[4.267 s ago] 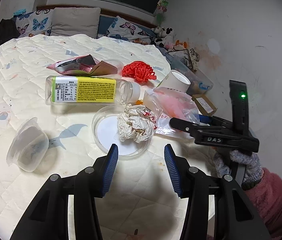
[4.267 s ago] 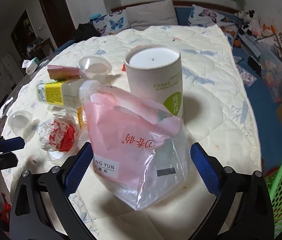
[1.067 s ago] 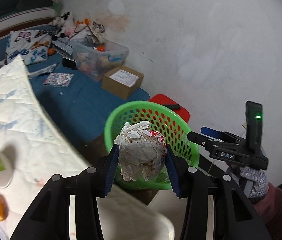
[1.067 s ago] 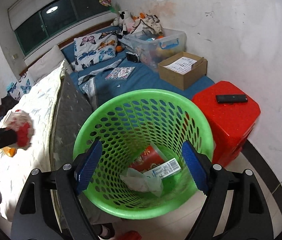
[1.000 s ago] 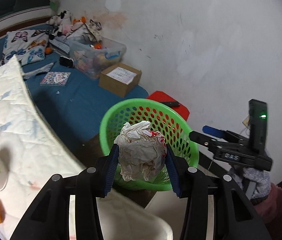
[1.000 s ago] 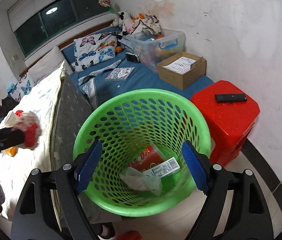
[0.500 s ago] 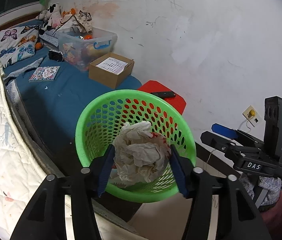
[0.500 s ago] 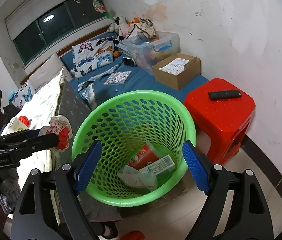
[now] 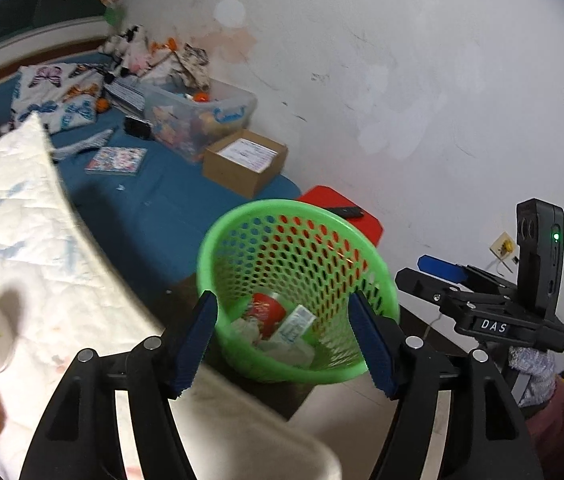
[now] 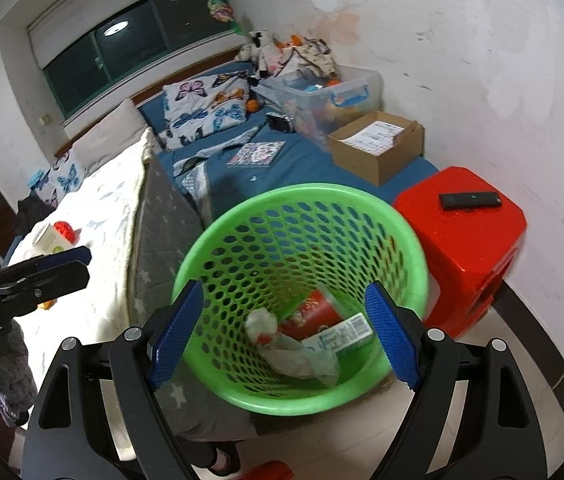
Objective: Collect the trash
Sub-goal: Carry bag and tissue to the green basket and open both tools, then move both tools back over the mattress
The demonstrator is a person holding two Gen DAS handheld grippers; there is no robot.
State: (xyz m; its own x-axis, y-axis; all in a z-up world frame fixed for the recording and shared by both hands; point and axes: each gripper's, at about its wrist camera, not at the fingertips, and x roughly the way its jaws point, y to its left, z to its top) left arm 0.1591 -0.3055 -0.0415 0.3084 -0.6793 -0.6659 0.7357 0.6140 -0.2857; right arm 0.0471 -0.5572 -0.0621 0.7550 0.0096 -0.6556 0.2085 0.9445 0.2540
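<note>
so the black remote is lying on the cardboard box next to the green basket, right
Not quite. The black remote lies on the red stool, not on the cardboard box. The stool stands next to the green basket; the box sits further back on the blue bedding. The right wrist view shows it.

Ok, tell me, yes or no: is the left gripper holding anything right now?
No. The left gripper is open with nothing between its blue pads, having just been opening, and only the green basket shows beyond it.
</note>
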